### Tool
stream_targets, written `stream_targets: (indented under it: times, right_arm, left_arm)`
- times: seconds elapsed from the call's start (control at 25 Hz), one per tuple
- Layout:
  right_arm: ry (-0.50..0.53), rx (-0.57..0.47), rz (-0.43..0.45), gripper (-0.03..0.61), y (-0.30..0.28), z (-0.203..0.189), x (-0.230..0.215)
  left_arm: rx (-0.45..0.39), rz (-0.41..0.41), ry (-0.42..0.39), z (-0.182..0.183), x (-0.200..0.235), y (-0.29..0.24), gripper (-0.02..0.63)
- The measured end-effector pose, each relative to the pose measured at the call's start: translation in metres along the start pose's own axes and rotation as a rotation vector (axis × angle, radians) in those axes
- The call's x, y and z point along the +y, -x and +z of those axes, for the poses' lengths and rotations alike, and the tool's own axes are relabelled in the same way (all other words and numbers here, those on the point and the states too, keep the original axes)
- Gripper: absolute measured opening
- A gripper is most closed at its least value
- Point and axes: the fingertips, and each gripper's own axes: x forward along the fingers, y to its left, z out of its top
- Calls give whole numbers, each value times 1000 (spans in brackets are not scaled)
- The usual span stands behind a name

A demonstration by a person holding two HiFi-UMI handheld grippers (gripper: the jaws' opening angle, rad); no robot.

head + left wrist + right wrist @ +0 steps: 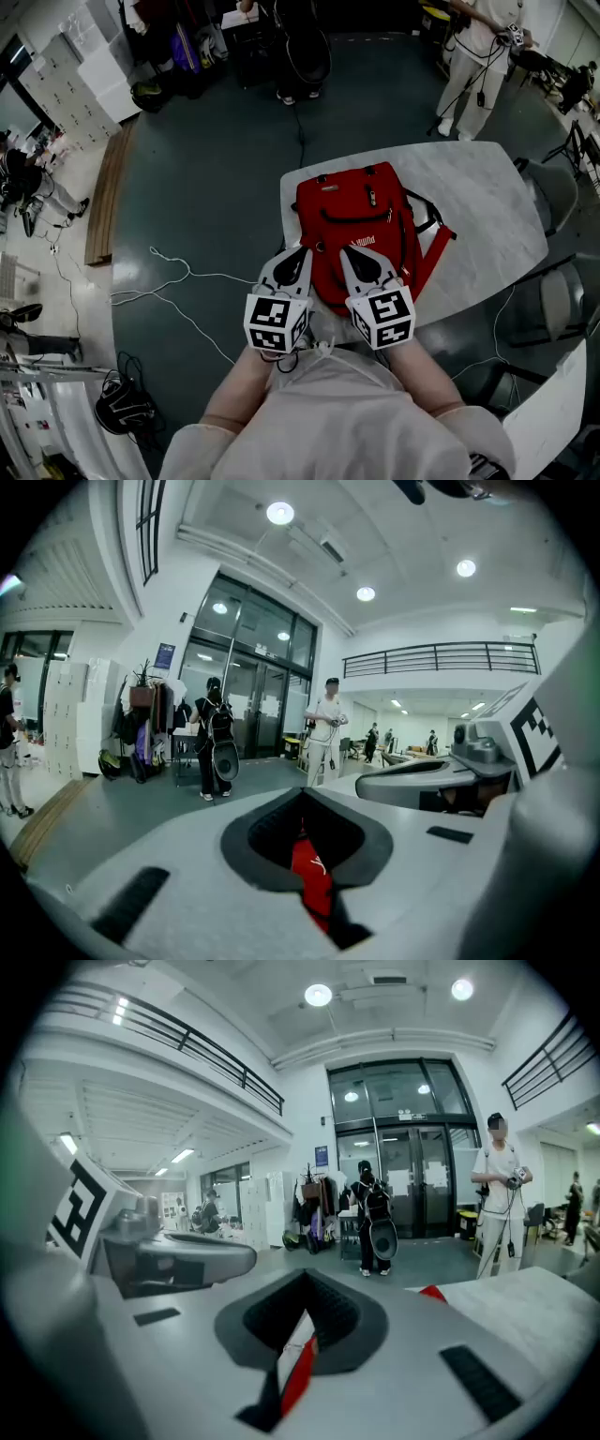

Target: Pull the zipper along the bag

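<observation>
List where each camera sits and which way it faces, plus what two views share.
Head view: on head, steeply down at red backpack, table; both forearms, left gripper, right gripper.
Left gripper view: on left gripper, roughly level toward glass doors; own jaws pinching red backpack.
Right gripper view: same from right gripper.
Gripper views share glass doors.

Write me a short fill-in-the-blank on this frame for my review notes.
The ___ fabric backpack lies on the pale rounded table.
The jaws of the left gripper are ___ (open/shut).
A standing person in pale clothes is at the head view's top ___ corner.
Missing words: red; shut; right.
</observation>
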Motion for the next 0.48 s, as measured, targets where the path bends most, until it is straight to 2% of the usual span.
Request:
stream_targets:
  times: [0.16,0.48]
  right_arm:
    - [7,-31,-6,26,6,10,5]
    - [8,-33,-4,26,10,5,14]
  left_arm:
    - [-27,-9,-2,12,-3,7,20]
    - [-35,-8,-9,11,-7,15,20]
